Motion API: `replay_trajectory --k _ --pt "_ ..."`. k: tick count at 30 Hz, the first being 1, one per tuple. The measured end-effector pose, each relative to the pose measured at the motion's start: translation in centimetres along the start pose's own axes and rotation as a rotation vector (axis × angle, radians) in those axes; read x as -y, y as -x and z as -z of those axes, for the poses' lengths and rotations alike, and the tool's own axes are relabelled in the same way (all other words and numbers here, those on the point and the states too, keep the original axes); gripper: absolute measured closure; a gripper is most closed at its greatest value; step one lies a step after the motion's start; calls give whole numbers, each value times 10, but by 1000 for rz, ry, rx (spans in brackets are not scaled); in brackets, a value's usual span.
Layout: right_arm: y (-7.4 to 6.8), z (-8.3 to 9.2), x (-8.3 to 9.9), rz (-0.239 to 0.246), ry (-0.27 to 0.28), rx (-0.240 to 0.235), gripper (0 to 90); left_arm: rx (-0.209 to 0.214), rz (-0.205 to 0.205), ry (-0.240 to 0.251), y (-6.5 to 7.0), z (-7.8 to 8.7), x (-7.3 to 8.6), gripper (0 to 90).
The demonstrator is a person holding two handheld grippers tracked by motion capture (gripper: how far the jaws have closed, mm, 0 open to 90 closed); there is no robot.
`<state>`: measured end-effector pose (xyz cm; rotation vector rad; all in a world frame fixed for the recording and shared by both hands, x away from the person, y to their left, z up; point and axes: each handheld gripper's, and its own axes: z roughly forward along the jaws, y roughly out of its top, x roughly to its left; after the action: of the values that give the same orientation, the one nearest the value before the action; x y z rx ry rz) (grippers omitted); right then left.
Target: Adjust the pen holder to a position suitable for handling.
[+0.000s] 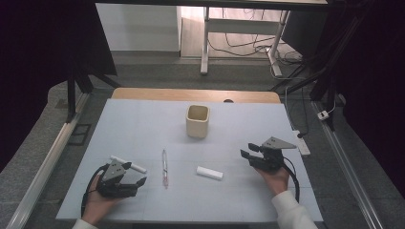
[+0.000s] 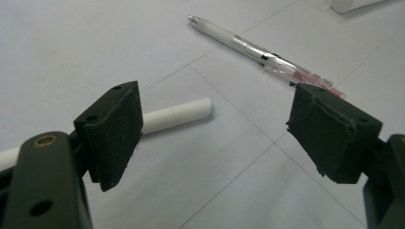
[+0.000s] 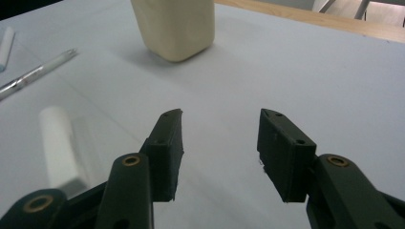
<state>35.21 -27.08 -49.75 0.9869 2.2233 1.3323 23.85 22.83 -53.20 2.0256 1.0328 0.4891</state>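
On the pale grey table sheet [image 1: 143,124] 3 small writing things lie spread in a loose row across the near half, and a cream, square-mouthed ceramic cup [image 1: 197,120] stands upright farther back in the middle. It looks like the place they are meant to end up.

The left gripper [image 1: 138,182] rests low at the near left, its jaws spread wide and holding nothing. The white capped marker [image 2: 176,115] lies just beside it, partly hidden behind one jaw in the left gripper view. The clear pen with a pink inner tube [image 2: 260,53] sits a little farther right. My guess is that the hand is lined up there to choose between these 2.

The right gripper [image 1: 247,150] hovers at the near right, jaws likewise apart and empty, pointing towards the cup. The short white block, perhaps an eraser [image 1: 209,172], lies to its left, near but apart from it.
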Motion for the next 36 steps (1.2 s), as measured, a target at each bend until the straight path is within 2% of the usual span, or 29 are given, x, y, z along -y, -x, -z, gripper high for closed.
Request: replay_trajectory --k 7,11,14,27,36 --pt "1 35 24 35 -6 4 484 -2 -2 -3 0 -1 0 192" --pt "4 46 33 43 -7 5 475 -2 -6 -4 2 -1 0 193" --pt "5 47 36 70 -20 8 472 -5 -3 -2 2 0 0 193" --pt "1 38 36 130 -43 0 457 -9 -8 -2 2 0 -2 194" --pt "-1 39 37 139 -55 2 448 -6 -15 0 3 -1 -7 195"
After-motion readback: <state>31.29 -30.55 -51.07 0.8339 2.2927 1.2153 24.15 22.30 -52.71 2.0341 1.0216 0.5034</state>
